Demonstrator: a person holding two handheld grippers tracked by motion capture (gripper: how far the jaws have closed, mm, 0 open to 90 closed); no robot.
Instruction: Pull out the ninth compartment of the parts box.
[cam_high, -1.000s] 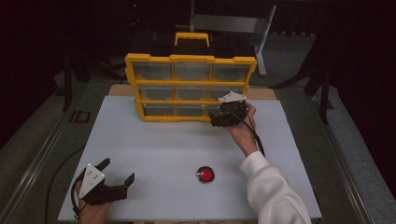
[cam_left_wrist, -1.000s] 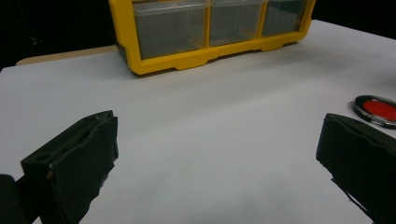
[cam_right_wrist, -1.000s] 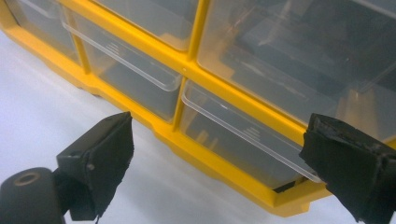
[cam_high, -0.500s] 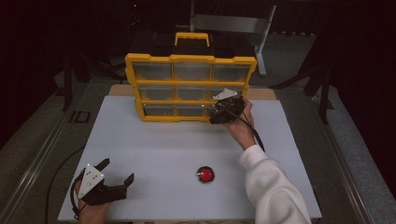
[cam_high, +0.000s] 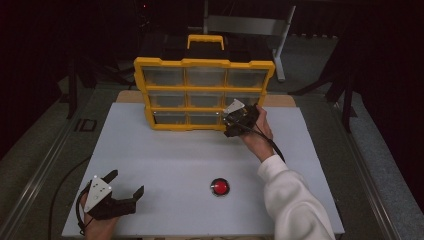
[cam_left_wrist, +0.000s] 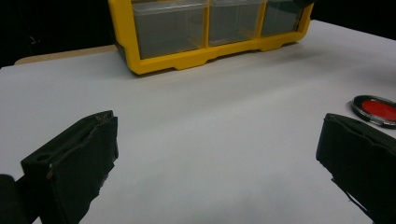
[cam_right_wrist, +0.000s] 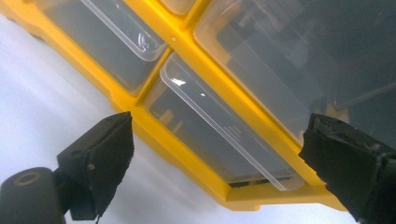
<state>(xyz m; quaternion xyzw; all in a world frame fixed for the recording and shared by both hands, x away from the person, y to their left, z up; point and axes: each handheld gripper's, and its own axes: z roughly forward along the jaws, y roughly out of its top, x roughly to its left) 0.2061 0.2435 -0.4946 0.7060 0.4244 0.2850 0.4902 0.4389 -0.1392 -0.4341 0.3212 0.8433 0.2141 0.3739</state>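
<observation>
A yellow organiser (cam_high: 204, 93) with clear drawers in three rows stands at the back of the white table (cam_high: 170, 155). My right gripper (cam_high: 235, 121) is open right in front of its bottom-right drawer (cam_right_wrist: 219, 135), with the jaws spread to either side of the clear front. My left gripper (cam_high: 127, 185) rests open at the table's front left, nothing between its fingers (cam_left_wrist: 79, 158). A red round button (cam_high: 219, 187) lies near the front middle, also visible as a red disc (cam_left_wrist: 377, 108) in the left gripper view.
A black lid with a yellow handle (cam_high: 205, 41) tops the organiser. A metal stand (cam_high: 250, 25) is behind the table. Metal rails (cam_high: 40, 175) run along the table's left side. Bare white surface lies between the organiser and the button.
My right gripper has moved slightly left and closer to the bottom-right drawer. The left gripper and the button have not moved.
</observation>
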